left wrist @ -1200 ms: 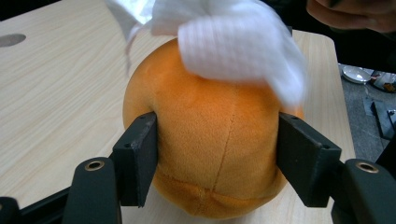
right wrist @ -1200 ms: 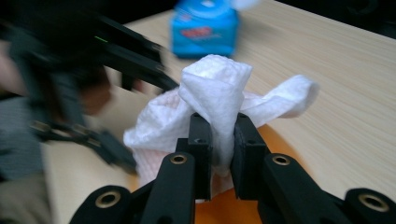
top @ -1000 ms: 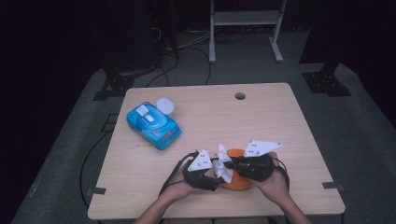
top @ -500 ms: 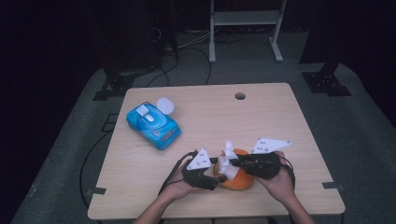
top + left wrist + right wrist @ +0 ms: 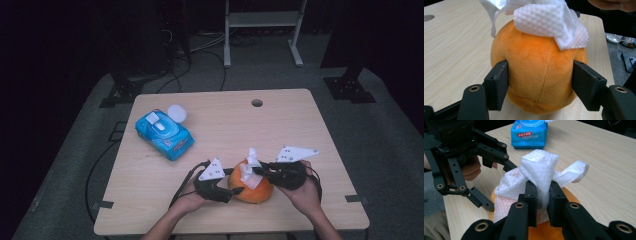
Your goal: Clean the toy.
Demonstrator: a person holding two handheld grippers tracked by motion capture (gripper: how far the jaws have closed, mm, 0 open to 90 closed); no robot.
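Left gripper (image 5: 540,82): clamps round orange plush ball (image 5: 541,75), near tabletop (image 5: 300,125) front edge.
Right gripper (image 5: 541,195): pinches white textured wipe (image 5: 541,170).
Progress: wiping underway, ball's top covered, sides left.

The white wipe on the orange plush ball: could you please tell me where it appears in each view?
High view: the white wipe lies low and right of centre, on the orange plush ball, between both tongs.
Left gripper view: top centre, draped over the ball's crown.
Right gripper view: centre, pinched by the right tongs.
Shared landmark: the orange ball.
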